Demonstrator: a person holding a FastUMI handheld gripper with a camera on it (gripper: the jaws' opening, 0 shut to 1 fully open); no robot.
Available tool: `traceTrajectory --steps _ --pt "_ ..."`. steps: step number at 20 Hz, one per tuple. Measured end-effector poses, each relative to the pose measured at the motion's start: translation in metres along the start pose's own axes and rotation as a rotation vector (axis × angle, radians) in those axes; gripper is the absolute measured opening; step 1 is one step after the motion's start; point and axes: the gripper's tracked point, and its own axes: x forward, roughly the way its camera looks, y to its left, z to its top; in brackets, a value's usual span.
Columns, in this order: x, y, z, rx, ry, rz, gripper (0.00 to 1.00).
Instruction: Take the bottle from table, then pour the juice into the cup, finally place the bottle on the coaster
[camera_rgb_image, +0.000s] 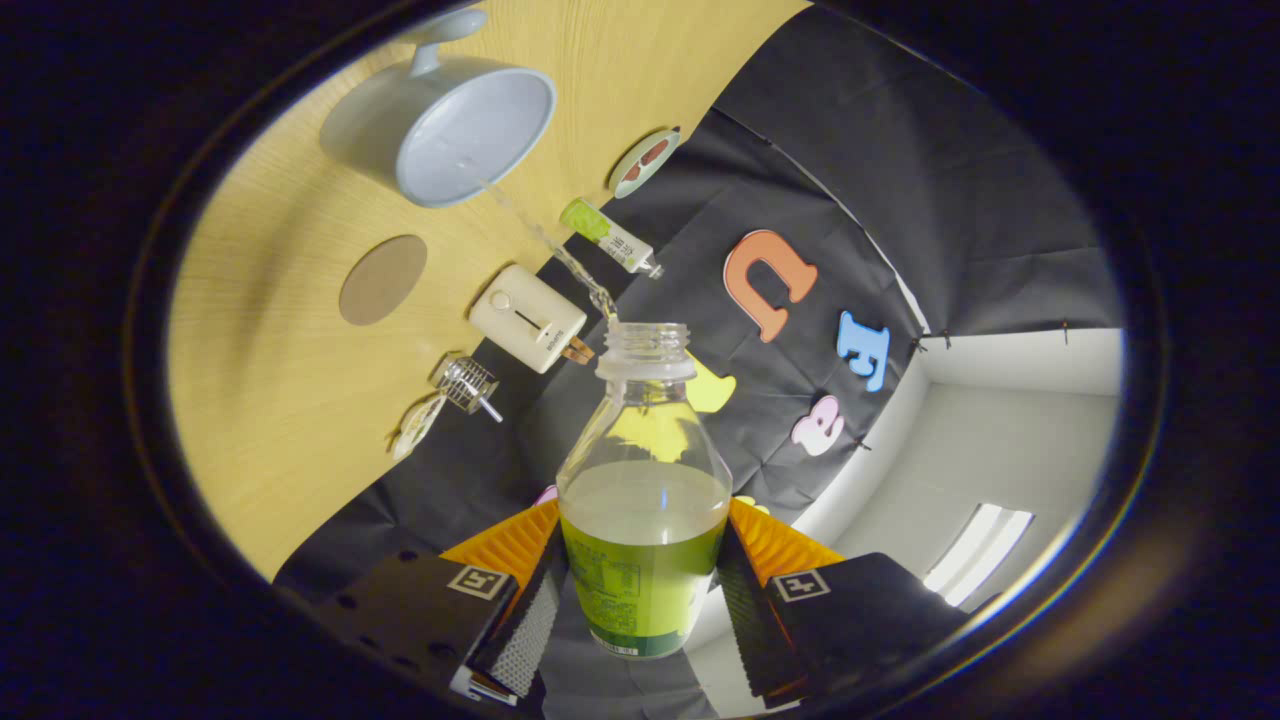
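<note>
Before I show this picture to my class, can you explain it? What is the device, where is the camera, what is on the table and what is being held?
The camera rides on a hand-held gripper that a person carries; it looks forward along the two fingers. The picture looks tilted because the gripper is tipped over to pour.

Both fingers press on a clear bottle with a green label and no cap. A thin stream of juice runs from its mouth into a pale cup on the wooden table.

Also on the table: a round brown coaster, a cream boxy device, a small tube with a green end, a round dish and a small wire gadget. Behind it hangs the booth's black cloth wall.
</note>
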Motion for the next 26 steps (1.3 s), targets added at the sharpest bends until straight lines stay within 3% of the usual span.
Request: traceTrajectory --steps 13,22,26 --pt "0.012 -0.069 -0.008 -0.111 -0.012 -0.129 0.81" --pt "0.026 -0.083 -0.02 -0.177 -0.02 -0.14 0.8" --pt "0.021 -0.084 -0.014 -0.147 -0.034 -0.141 0.81"
